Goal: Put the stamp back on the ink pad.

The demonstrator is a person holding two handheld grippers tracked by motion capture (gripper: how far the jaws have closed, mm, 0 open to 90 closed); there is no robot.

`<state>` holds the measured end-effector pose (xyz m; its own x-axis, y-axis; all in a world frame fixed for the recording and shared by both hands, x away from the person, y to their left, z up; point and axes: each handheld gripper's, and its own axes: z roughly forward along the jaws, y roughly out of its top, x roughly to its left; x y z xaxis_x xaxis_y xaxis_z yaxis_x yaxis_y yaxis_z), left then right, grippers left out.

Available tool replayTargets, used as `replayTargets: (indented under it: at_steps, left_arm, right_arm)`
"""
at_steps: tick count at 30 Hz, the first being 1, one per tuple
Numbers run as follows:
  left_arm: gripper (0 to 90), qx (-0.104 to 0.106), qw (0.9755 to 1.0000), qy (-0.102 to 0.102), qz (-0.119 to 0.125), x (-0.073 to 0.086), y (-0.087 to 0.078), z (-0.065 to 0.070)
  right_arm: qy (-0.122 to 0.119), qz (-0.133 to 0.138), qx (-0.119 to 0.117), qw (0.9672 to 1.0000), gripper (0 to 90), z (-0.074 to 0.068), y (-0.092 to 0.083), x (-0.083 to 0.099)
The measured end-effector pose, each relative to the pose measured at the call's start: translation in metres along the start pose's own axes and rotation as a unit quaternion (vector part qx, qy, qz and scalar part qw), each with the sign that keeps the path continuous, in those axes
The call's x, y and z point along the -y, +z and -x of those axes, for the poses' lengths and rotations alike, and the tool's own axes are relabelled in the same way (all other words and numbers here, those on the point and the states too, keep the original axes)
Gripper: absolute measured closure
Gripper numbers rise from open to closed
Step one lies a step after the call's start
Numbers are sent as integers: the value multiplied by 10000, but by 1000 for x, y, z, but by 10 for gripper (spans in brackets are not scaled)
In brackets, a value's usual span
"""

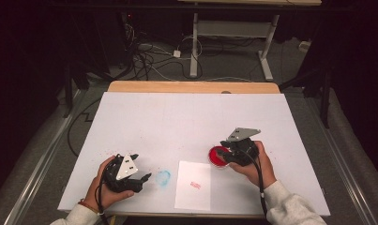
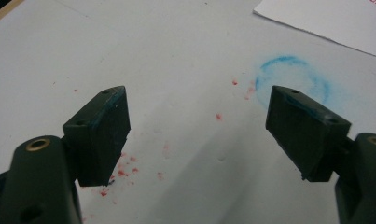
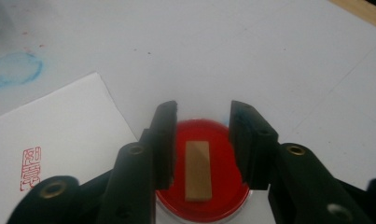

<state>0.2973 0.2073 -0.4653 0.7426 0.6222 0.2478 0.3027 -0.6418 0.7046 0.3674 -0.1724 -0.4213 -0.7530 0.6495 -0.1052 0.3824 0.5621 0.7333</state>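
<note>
Jaws of the right gripper [image 3: 202,140] were parted narrowly over a stamp [image 3: 198,170] standing free in the red pad [image 3: 223,158], while the left gripper [image 2: 197,130] was held wide near a blue ring [image 2: 293,79].

I've got the stamp [image 3: 198,171] lying in the ink dish [image 1: 218,156] between my right gripper's [image 3: 203,140] parted jaws, the paper sheet [image 1: 193,184] just left of the dish, and my left gripper [image 1: 139,168] farther left on the table [image 1: 191,117].
</note>
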Motion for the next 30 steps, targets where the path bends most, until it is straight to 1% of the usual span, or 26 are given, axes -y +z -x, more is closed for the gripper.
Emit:
replayTargets:
  at_steps: [2,5,9,12,13,14,16,18,23,27,30]
  left_arm:
    - [212,-5,10000,0,-2,0,0,0]
    - [212,-4,10000,-2,-7,0,0,0]
    - [212,-6,10000,0,-6,0,0,0]
    - [212,-7,10000,4,-9,0,0,0]
    - [212,-4,10000,2,-7,0,0,0]
    - [212,-6,10000,1,-7,0,0,0]
    - [212,-3,10000,-3,-6,0,0,0]
    - [212,-7,10000,0,-11,0,0,0]
    - [212,0,10000,1,-7,0,0,0]
    - [212,-10,10000,-2,-4,0,0,-1]
    - [212,-17,10000,-5,17,0,0,0]
  right_arm:
    - [-62,64,19,10000,562,-2,-1,-1]
    - [-130,173,111,9997,489,-4,-4,-3]
    - [-106,326,174,9993,423,-5,-7,-4]
    - [-27,462,185,9988,363,-5,-8,-4]
    - [-24,481,262,9985,327,-5,-9,-4]
    - [-12,504,297,9983,311,-5,-9,-4]
    - [21,576,329,9978,271,-5,-10,-4]
    - [23,593,378,9975,242,-6,-10,-4]
    - [46,716,431,9965,195,-7,-12,-5]
    - [24,808,395,9959,234,-7,-16,-5]
    - [19,900,415,9951,229,-6,-21,-6]
